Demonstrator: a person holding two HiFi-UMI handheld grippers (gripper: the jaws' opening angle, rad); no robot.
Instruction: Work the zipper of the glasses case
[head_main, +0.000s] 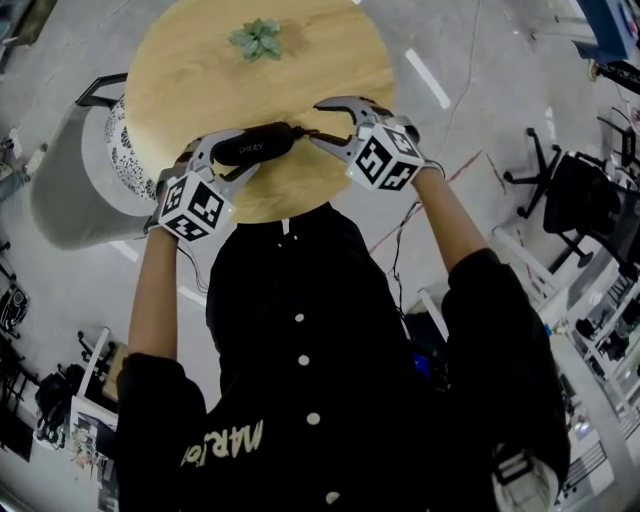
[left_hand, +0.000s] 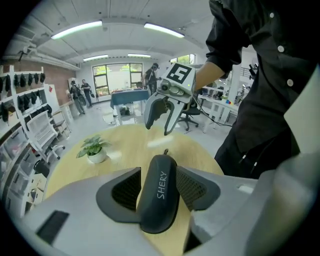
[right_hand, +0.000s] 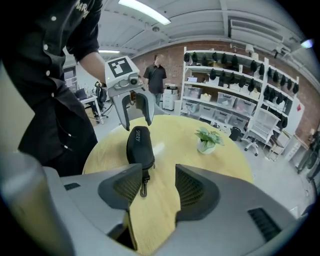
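A black glasses case (head_main: 255, 145) marked SHERY lies on the round wooden table (head_main: 200, 70), near its front edge. My left gripper (head_main: 225, 160) is shut on the case's left half; in the left gripper view both pads press the case (left_hand: 159, 192). My right gripper (head_main: 322, 122) stands open at the case's right end. In the right gripper view the case (right_hand: 139, 145) points toward me. Its zipper pull and metal clip (right_hand: 145, 186) hang between the open jaws, close to the left pad, with nothing pressing on them. The left gripper (right_hand: 134, 109) shows at the far end of the case.
A small potted plant (head_main: 258, 40) stands at the far side of the table. A grey chair with a patterned cushion (head_main: 100, 160) sits left of the table, and an office chair (head_main: 570, 190) is on the floor to the right. People stand in the background (right_hand: 157, 75).
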